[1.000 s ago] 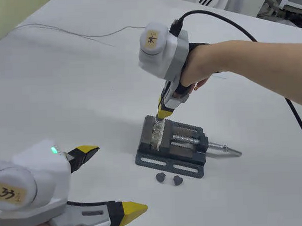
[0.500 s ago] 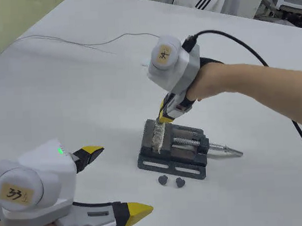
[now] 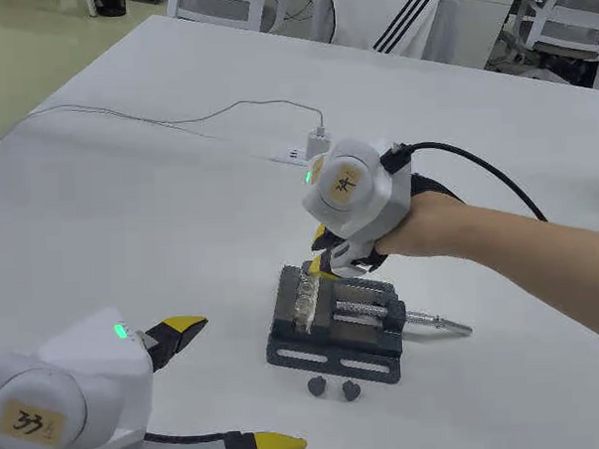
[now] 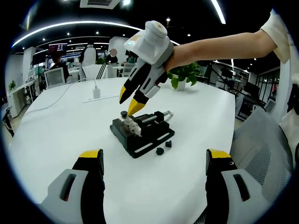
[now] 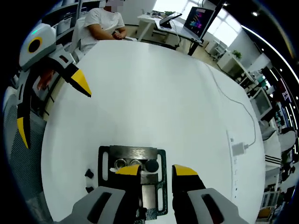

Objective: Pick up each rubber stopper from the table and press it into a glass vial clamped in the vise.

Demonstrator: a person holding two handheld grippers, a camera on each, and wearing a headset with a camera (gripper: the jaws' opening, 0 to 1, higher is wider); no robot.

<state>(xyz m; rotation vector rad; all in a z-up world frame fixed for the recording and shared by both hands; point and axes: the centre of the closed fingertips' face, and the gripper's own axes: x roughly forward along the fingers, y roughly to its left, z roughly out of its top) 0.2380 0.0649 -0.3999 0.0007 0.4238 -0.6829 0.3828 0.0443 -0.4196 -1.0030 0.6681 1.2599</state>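
Yellow-tipped, the right tool (image 4: 129, 101) hangs just above the vise (image 3: 335, 350), jaws a little apart, empty. Two rubber stoppers (image 3: 317, 386) lie on the surface (image 3: 130, 212) just before the vise, toward the person; the left tool (image 3: 232, 387), wide apart, stands farther off.

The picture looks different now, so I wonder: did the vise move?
No. The vise sits just as close behind the two stoppers as before. The whole view shifted, not the vise.
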